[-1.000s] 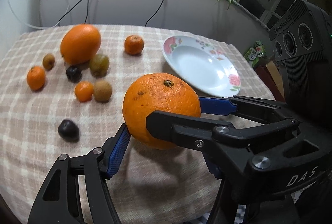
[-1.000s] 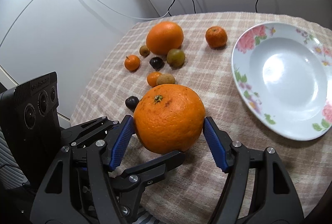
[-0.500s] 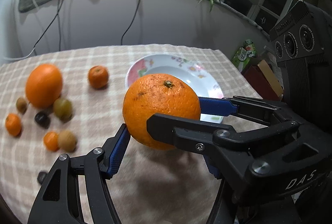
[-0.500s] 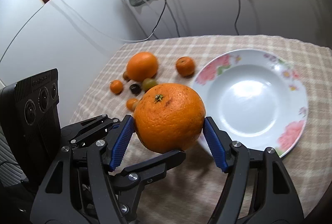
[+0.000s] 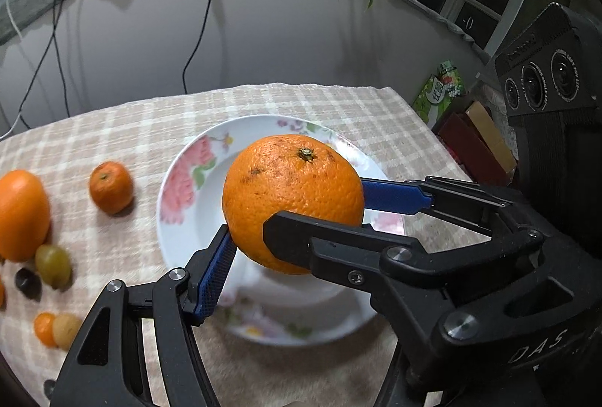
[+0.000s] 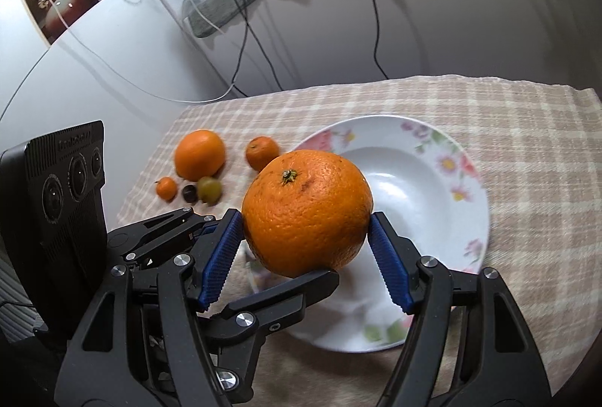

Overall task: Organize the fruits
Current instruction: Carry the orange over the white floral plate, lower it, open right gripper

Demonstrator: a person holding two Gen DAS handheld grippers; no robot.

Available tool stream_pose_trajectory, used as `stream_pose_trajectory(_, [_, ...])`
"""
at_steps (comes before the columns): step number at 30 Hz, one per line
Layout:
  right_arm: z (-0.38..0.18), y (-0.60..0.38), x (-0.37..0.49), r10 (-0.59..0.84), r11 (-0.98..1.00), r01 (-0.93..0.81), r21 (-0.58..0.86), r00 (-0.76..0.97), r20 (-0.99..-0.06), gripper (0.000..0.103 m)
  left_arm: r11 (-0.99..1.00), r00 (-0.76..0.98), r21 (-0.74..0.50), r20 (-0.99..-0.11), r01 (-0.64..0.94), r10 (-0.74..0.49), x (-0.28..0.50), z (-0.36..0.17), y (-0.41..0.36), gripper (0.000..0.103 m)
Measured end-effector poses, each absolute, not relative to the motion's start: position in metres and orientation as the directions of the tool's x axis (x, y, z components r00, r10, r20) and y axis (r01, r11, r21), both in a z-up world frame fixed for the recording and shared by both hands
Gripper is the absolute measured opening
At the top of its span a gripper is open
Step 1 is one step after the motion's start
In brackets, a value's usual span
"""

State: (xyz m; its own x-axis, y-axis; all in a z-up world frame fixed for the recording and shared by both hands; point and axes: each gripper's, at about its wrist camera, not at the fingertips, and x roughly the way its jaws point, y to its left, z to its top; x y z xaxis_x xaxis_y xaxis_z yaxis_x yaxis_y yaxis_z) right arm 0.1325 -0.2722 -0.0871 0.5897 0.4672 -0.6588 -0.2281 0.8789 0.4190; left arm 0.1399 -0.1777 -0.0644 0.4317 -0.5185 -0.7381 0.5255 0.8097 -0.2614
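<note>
A large orange is held in the air by both grippers at once. It also shows in the right wrist view. My left gripper is shut on it, and my right gripper is shut on it from a crossing angle. The orange hangs over the near-left part of a white flowered plate, which also shows in the right wrist view. A second big orange, a small mandarin, a green grape-like fruit and a dark fruit lie left of the plate.
The table wears a checked beige cloth. More small fruits lie at its left. Cables hang down the wall behind. Boxes stand off the table's right edge.
Both grippers have carried the orange to the right, from over the bare cloth to over the plate. The loose fruits have slid to the left of both views.
</note>
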Motion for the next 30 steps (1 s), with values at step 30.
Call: stream_pose_trajectory(30, [-0.105,-0.295,0.154,0.435,0.894,-0.188,0.407,0.582,-0.687,0.072,0.821,0.409,-0.227,-0.779,0.523,-0.476,0.164,-0.083,-0.204,0.066])
